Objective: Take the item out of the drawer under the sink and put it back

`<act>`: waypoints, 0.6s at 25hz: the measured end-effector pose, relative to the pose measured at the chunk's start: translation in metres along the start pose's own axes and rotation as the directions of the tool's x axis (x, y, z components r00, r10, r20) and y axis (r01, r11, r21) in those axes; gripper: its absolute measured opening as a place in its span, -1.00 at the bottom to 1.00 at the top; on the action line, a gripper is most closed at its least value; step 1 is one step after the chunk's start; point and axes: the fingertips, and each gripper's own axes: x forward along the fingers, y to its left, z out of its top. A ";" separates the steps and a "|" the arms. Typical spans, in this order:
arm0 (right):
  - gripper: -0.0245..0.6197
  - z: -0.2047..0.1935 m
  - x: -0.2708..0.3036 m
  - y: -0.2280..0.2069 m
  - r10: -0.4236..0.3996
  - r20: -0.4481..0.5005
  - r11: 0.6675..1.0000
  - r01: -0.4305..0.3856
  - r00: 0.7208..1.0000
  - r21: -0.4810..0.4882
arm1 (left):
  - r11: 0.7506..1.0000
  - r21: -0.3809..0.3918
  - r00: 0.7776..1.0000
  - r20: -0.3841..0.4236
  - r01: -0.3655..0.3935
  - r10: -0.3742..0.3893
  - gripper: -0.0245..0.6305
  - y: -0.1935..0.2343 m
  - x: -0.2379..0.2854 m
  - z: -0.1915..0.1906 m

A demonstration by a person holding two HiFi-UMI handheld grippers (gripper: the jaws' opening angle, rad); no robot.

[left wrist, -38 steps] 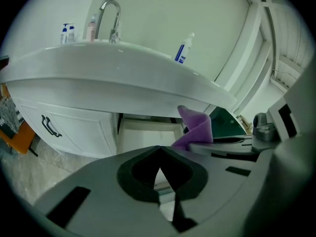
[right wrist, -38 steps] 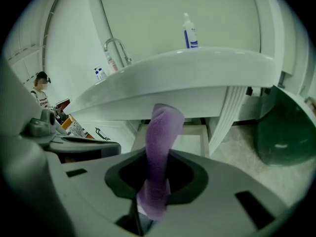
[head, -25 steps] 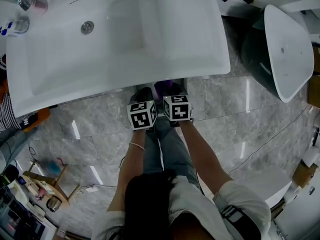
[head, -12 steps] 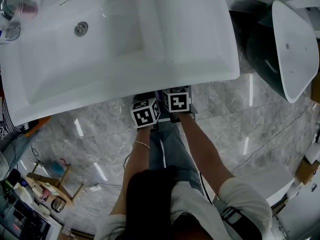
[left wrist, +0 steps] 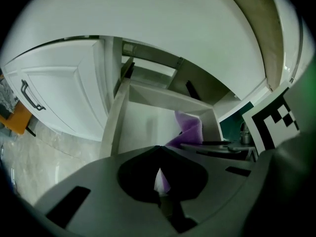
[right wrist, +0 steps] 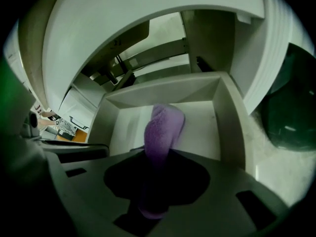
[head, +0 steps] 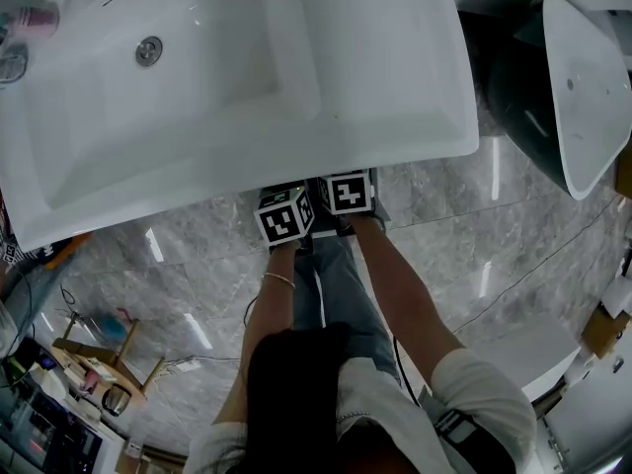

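An open white drawer lies under the white sink. My right gripper hangs over it, shut on a purple fluffy cloth that dangles down into the drawer. Its jaws have just eased a little wider, with the cloth still between them. The left gripper is close beside it above the drawer's left wall, jaws together with nothing in them. The cloth shows at its right. From the head view only the two marker cubes show at the sink's front edge.
A white cabinet door with a dark handle stands left of the drawer. A dark green rounded object sits to the right. A white basin is at the far right, a wooden rack on the marble floor.
Both marker cubes have slid further under the sink's front edge. The purple cloth that showed ahead of them a second ago is now hidden by the sink in the head view.
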 end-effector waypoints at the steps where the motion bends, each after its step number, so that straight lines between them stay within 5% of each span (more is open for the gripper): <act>1: -0.59 -0.003 0.001 0.000 0.007 -0.019 1.000 -0.007 1.000 0.006 | 1.000 -0.001 1.000 -0.001 -0.002 0.002 -0.92 0.000 0.000 -0.001; 7: -0.27 -0.001 -0.003 0.009 0.099 0.002 0.994 -0.099 0.995 0.039 | 1.000 -0.030 1.000 0.001 -0.007 0.007 -0.92 -0.001 -0.003 -0.001; 15: -0.09 -0.001 -0.029 0.007 0.067 0.025 0.998 -0.067 0.997 0.001 | 0.999 -0.020 0.999 -0.017 -0.042 0.042 -0.92 -0.001 -0.017 -0.002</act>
